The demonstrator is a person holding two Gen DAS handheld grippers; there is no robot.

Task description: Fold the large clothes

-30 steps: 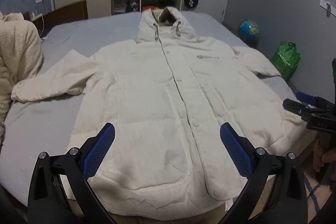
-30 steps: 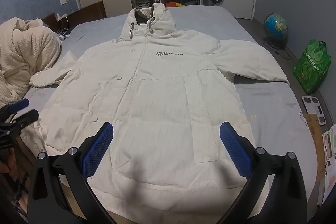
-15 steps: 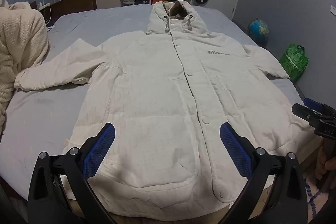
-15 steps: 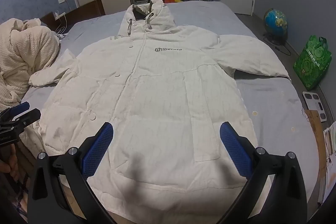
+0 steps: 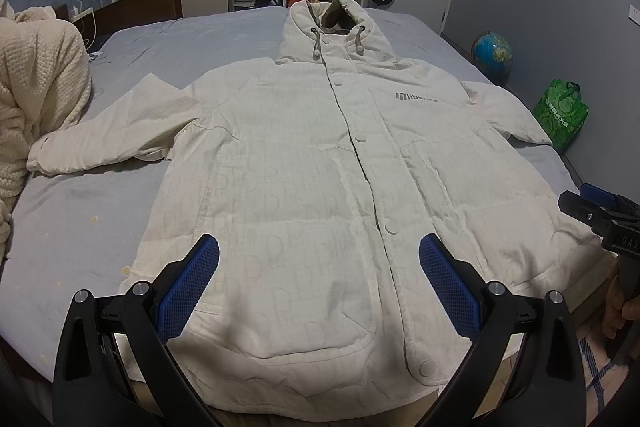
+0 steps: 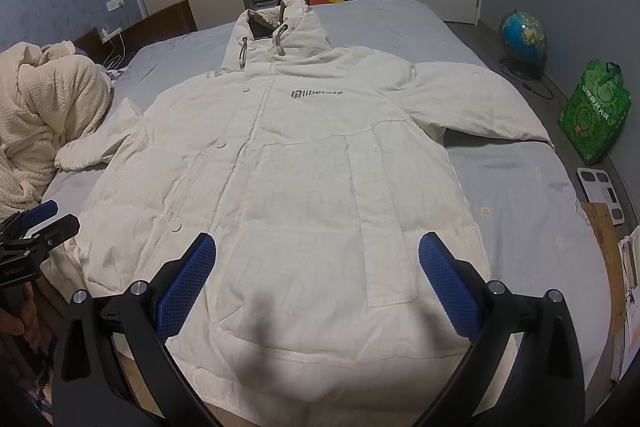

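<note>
Two claws hang spread and empty above the hem: left gripper [image 5: 319,281], then right gripper [image 6: 318,281]. Ahead of both, the white hooded jacket [image 5: 320,163] lies flat, buttoned, on the grey bed [image 5: 80,211], sleeves out sideways.

coat hem [image 5: 320,413] cut off, bed edge — hidden

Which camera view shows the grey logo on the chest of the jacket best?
The right wrist view shows it best: the logo faces the camera and its letters can be read whole. In the left wrist view the logo lies off to the side on the jacket, slanted, with its last letters faint.
</note>
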